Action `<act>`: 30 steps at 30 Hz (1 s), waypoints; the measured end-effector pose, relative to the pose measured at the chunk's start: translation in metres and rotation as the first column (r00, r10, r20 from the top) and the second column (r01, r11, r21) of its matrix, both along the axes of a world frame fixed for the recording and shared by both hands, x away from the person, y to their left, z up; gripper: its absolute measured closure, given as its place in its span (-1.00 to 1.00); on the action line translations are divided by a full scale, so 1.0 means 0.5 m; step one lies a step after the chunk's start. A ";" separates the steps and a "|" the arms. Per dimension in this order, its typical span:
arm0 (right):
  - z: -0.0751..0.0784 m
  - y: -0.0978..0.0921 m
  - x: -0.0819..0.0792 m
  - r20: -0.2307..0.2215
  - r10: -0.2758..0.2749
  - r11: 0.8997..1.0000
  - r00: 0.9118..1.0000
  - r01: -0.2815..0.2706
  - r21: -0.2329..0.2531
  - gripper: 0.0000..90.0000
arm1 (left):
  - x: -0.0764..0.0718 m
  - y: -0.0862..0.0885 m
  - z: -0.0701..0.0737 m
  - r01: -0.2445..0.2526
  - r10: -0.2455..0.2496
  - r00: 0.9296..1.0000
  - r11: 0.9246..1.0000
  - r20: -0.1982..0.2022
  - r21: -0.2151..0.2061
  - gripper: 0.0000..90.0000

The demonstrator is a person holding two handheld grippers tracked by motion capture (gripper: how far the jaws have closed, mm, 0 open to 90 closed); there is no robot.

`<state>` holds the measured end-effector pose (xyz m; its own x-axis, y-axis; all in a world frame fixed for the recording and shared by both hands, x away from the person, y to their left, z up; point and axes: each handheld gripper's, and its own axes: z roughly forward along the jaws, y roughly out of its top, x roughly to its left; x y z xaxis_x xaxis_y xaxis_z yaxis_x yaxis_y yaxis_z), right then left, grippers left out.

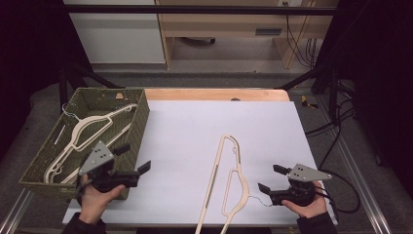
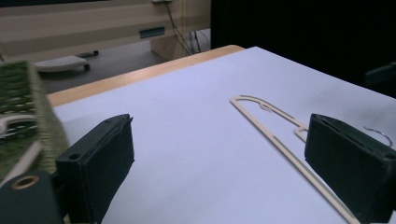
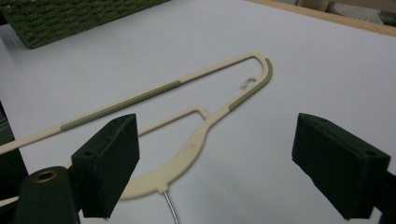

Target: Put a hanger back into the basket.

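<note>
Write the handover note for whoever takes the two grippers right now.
Left gripper: open, holding nothing, beside the basket's near right corner.
Right gripper: open, holding nothing, near the wire hook of the cream hanger on the table.
That hanger lies flat on the white sheet, untouched.
Green woven basket at the left already holds hangers.
Done: some hangers are in the basket.
Left, probably: grip the table hanger and put it in the basket.

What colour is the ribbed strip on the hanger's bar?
Olive-grey on the cream hanger; the ribbed strip shows best in the right gripper view.
</note>
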<state>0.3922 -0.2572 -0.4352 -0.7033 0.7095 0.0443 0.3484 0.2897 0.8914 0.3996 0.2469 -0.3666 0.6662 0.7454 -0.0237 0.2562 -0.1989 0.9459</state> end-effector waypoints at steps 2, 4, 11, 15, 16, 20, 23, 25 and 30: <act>-0.004 0.002 -0.001 -0.009 0.007 1.000 1.000 -0.007 -0.005 -0.63 | -0.004 -0.019 -0.021 0.022 -0.022 1.000 1.000 -0.008 0.017 -0.81; -0.010 0.005 -0.001 -0.018 0.014 1.000 1.000 -0.014 -0.022 -0.61 | -0.006 -0.031 -0.038 0.044 -0.043 0.999 0.999 -0.027 0.006 -0.80; -0.032 0.009 0.001 -0.054 0.070 0.996 0.996 -0.073 -0.050 -0.22 | -0.004 -0.074 -0.093 0.091 -0.087 0.993 0.995 -0.078 0.050 -0.80; -0.045 0.012 0.007 -0.076 0.085 0.992 0.993 -0.091 -0.090 -0.12 | -0.003 -0.087 -0.109 0.117 -0.111 0.989 0.992 -0.102 0.055 -0.80; -0.048 0.012 0.008 -0.084 0.091 0.990 0.992 -0.099 -0.096 -0.09 | -0.002 -0.089 -0.113 0.121 -0.114 0.987 0.991 -0.109 0.059 -0.80; -0.055 0.015 0.010 -0.104 0.116 0.986 0.988 -0.127 -0.112 0.00 | 0.002 -0.097 -0.128 0.127 -0.117 0.985 0.989 -0.131 0.074 -0.80; -0.060 0.017 0.011 -0.126 0.142 0.981 0.982 -0.156 -0.113 0.09 | 0.003 -0.102 -0.134 0.135 -0.123 0.983 0.987 -0.139 0.083 -0.80; -0.063 0.020 0.011 -0.142 0.164 0.976 0.976 -0.182 -0.122 0.16 | 0.003 -0.104 -0.136 0.136 -0.123 0.983 0.987 -0.135 0.091 -0.80; -0.075 0.032 0.014 -0.188 0.212 0.960 0.959 -0.241 -0.145 0.45 | 0.003 -0.107 -0.140 0.146 -0.132 0.981 0.985 -0.144 0.091 -0.80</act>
<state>0.3991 -0.2410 -0.4728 -0.8385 0.5401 0.0727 0.3982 0.5160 0.7584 0.4013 0.1936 -0.4364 0.7589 0.6492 -0.0515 0.3451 -0.3339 0.8772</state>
